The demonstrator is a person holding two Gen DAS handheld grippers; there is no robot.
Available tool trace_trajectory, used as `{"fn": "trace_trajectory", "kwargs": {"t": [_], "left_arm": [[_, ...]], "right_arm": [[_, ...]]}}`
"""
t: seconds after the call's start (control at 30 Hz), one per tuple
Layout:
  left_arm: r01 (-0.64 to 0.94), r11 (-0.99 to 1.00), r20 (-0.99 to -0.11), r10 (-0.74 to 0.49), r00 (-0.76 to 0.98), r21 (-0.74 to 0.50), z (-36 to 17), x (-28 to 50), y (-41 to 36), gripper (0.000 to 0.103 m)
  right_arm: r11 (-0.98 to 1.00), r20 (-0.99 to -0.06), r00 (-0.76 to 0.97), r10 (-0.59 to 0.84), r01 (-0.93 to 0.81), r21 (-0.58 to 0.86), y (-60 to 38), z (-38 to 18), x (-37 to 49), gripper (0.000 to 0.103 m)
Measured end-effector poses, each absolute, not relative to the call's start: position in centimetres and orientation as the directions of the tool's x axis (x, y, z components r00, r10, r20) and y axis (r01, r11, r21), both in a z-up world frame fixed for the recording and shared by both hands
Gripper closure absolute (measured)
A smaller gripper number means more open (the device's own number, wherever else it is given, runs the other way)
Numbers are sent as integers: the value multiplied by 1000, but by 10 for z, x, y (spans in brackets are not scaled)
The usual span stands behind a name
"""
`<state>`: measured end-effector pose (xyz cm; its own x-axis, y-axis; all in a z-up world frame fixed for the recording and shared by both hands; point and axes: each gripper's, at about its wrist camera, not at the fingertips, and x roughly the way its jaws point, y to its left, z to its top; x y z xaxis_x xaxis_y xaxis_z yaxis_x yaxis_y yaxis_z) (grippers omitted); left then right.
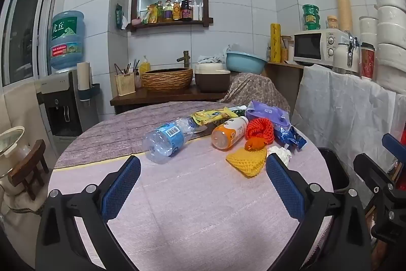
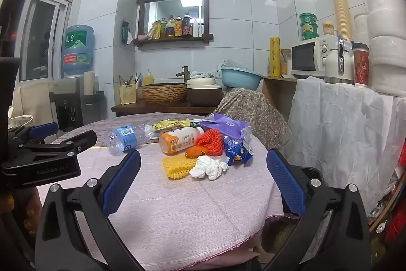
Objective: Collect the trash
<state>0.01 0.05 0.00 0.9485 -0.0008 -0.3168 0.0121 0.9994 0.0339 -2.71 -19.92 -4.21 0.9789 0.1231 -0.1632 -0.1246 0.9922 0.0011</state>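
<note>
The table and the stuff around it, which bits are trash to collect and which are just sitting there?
Trash to collect:
clear water bottle
orange bottle
yellow foam net
red foam net
crumpled tissue
blue wrapper
purple pack
yellow wrapper

Just lying about:
microwave
blue basin
woven basket
water jug

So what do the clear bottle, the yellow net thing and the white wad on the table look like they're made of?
Clear bottle: thin transparent plastic, glossy, with a blue printed label; you can see through it. Yellow net: likely soft foam mesh, matte, with a woven lattice pattern. White wad: probably crumpled tissue or paper, matte and creased.
</note>
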Motion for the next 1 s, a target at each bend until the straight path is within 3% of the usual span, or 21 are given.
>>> {"fn": "trace_trajectory", "kwargs": {"t": [1.0], "left_arm": [[28,1000,-345,-24,938,7,-3,4,4,5]], "right_arm": [[994,-182,977,108,-106,21,-202,-43,-23,5]]}}
